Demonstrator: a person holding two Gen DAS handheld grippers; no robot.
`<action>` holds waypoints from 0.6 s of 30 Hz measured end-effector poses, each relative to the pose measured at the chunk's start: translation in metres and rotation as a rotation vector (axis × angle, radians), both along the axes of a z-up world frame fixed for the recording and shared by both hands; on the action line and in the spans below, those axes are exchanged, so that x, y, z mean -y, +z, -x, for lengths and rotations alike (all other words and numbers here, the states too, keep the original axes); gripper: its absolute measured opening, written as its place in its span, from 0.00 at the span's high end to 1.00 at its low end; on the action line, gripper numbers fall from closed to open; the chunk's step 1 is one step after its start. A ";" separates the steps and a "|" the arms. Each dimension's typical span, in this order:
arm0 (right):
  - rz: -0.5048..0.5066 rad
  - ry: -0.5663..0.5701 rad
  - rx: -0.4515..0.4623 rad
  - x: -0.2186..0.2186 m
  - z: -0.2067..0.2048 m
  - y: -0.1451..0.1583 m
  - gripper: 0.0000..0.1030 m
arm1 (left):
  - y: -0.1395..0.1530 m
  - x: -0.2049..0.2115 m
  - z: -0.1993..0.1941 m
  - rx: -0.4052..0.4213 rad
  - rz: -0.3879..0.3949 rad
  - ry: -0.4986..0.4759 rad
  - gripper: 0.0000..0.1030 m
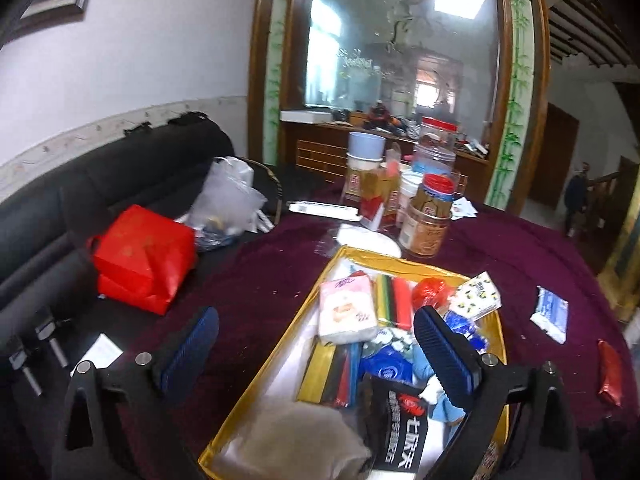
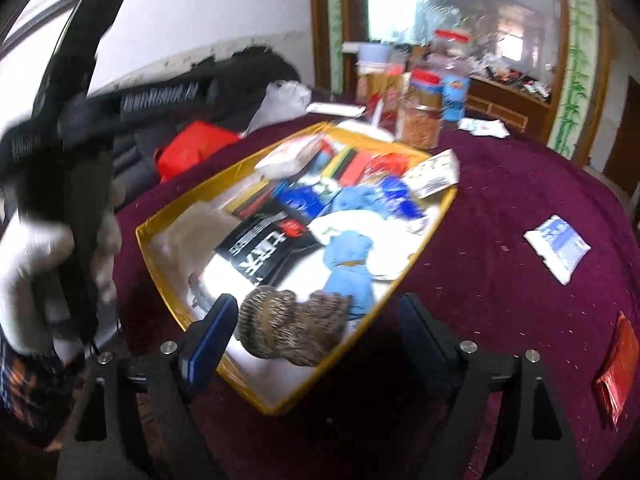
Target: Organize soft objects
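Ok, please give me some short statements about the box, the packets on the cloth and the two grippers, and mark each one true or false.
1. The gold box holds several items already. True.
2. The brown knitted item lies on the cloth outside the box. False: it lies inside the box, at its near end.
3. The right gripper is shut on the blue-and-white packet. False: its jaws are open and the packet lies apart on the cloth.
4. The left gripper is open. True.
5. A red packet lies on the purple tablecloth. True.
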State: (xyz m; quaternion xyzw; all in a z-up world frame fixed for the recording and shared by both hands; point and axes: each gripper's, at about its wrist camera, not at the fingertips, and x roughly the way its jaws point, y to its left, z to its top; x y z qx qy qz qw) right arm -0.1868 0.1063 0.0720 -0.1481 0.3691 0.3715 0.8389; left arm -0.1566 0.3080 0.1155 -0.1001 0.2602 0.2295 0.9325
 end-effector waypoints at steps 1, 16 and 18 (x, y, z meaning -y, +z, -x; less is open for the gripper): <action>-0.014 -0.016 0.010 0.006 0.001 0.002 0.20 | -0.001 0.005 0.002 -0.002 -0.017 0.008 0.03; -0.120 -0.149 -0.038 0.062 -0.008 -0.003 0.19 | -0.003 0.058 0.005 -0.065 -0.085 -0.057 0.01; -0.123 -0.149 -0.041 0.065 -0.007 -0.004 0.19 | -0.003 0.061 0.004 -0.069 -0.087 -0.060 0.01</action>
